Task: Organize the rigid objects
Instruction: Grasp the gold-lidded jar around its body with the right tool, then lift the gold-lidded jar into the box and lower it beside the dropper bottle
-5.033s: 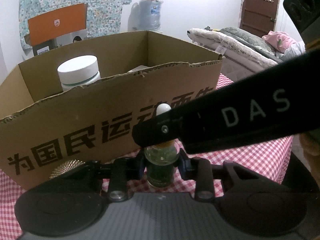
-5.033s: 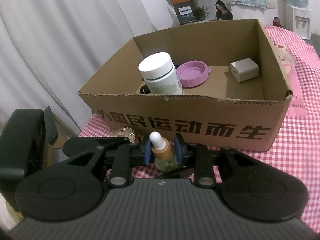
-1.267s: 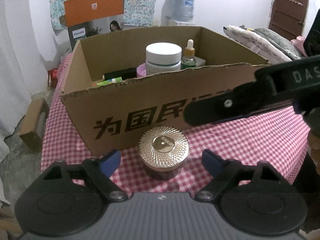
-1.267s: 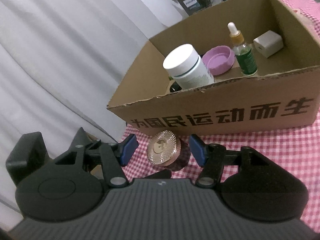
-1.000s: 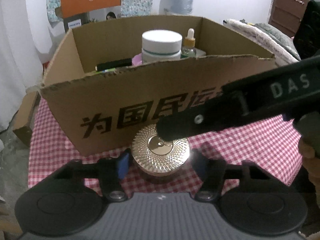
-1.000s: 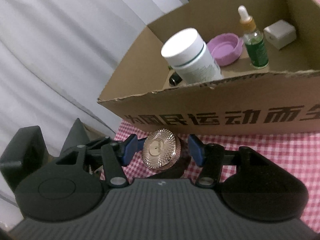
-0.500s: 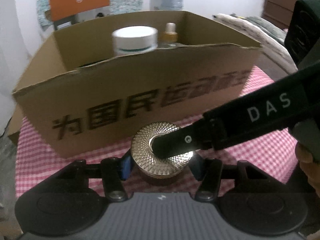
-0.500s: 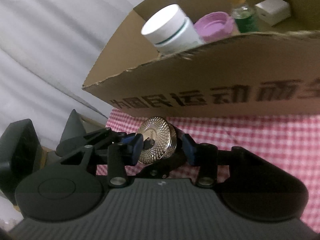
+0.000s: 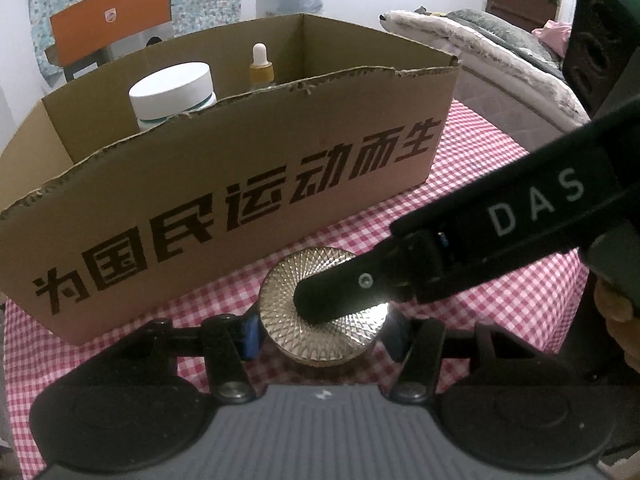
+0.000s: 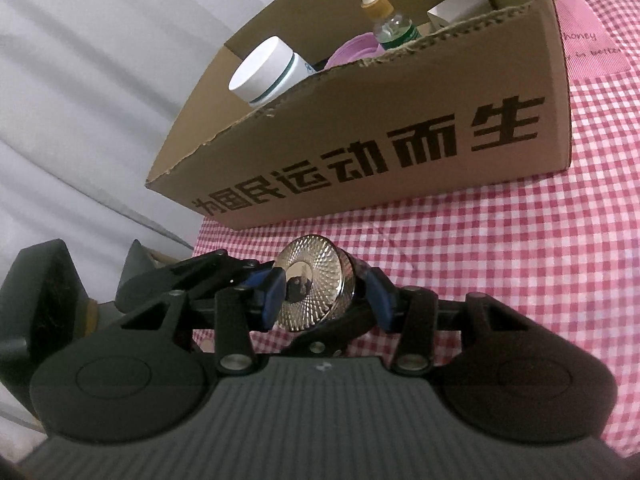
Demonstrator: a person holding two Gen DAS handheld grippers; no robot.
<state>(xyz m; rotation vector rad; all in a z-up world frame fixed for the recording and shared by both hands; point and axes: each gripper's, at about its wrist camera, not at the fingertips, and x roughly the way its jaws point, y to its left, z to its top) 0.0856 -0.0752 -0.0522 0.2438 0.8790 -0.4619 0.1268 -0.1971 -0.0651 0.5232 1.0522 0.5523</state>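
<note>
While both grippers crowd the gold-lidded jar [image 9: 324,320] on the checked cloth [image 10: 500,260] before the cardboard box [image 9: 240,184], we note risk: left gripper [image 9: 320,334] clamps its sides; right gripper [image 10: 326,292] brackets it tilted, jaws opening. Uneven release could tip or roll it off the table edge.

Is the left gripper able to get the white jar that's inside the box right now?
Probably not. The left gripper is down low, outside the cardboard box, already shut on the gold-lidded jar. The box's front wall stands between it and the white jar.
</note>
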